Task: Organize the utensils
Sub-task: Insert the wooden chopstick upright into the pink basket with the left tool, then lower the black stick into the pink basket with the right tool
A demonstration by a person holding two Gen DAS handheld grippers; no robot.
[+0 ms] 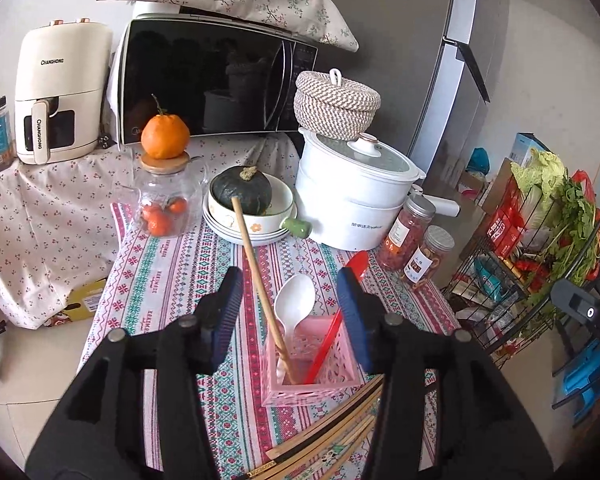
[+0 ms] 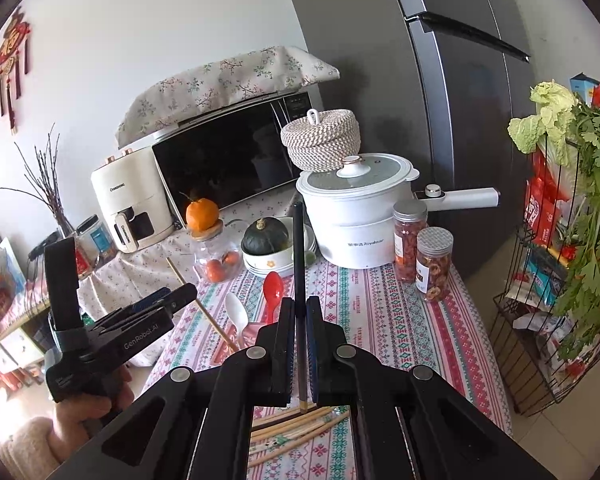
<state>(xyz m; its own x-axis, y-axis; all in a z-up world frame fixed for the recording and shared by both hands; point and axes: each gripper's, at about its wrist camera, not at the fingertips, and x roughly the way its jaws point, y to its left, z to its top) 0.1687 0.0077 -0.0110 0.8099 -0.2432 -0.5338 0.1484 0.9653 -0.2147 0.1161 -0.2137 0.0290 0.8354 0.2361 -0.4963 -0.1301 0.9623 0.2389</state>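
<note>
A pink slotted basket (image 1: 315,383) stands on the patterned tablecloth (image 1: 172,280). In it stand a white spoon (image 1: 296,300), a red spoon (image 1: 332,332) and a long wooden chopstick (image 1: 256,276) that leans to the upper left. My left gripper (image 1: 292,308) is open around them, and its pads touch none of them. My right gripper (image 2: 299,312) is shut on a dark chopstick (image 2: 298,248), which it holds upright above the table. Several loose chopsticks (image 1: 332,432) (image 2: 296,428) lie on the cloth near the basket. The left gripper (image 2: 152,312), held by a hand, also shows in the right wrist view.
Behind the basket stand a white electric pot (image 1: 352,200), two jars of dried food (image 1: 420,248), stacked bowls (image 1: 252,224) holding a dark squash, and a glass jar (image 1: 166,200) topped by an orange. A microwave (image 1: 212,80), an air fryer (image 1: 60,92), a fridge (image 1: 400,40) and a wire rack (image 1: 540,248) surround the table.
</note>
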